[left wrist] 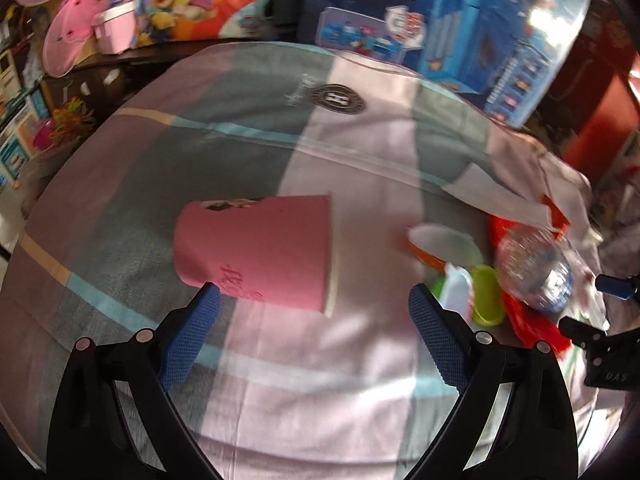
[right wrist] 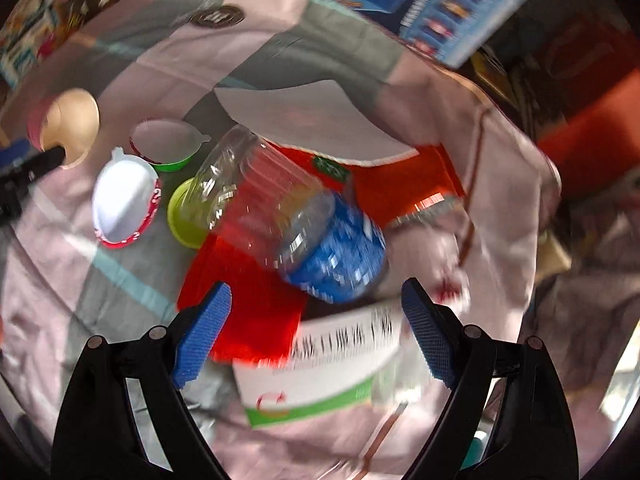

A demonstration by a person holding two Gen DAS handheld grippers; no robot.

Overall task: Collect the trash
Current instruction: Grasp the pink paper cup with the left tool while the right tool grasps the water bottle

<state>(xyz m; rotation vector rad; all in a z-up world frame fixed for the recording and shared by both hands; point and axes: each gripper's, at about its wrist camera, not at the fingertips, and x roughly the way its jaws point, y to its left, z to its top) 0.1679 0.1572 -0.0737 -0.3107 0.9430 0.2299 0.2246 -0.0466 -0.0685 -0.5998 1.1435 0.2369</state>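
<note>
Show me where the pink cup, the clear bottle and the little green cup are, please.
pink cup (left wrist: pixel 256 252): left wrist view, middle of its side wall.
clear bottle (right wrist: pixel 272 204): right wrist view, its transparent body.
green cup (right wrist: pixel 182 220): right wrist view, its rim.

Pink paper cup (left wrist: pixel 256 248) with a dark printed figure and red script, lying just ahead of the left gripper's (left wrist: pixel 316 312) blue, mesh-textured pads (left wrist: pixel 192 344). Bedsheet (left wrist: pixel 328 380) in pale pink and grey blocks with thin teal stripes. Ahead of the right gripper (right wrist: pixel 316 312): clear bottle (right wrist: pixel 288 216) with blue label, red packet (right wrist: pixel 248 312), lime-green cup (right wrist: pixel 186 220), white-and-green box (right wrist: pixel 320 380).
</note>
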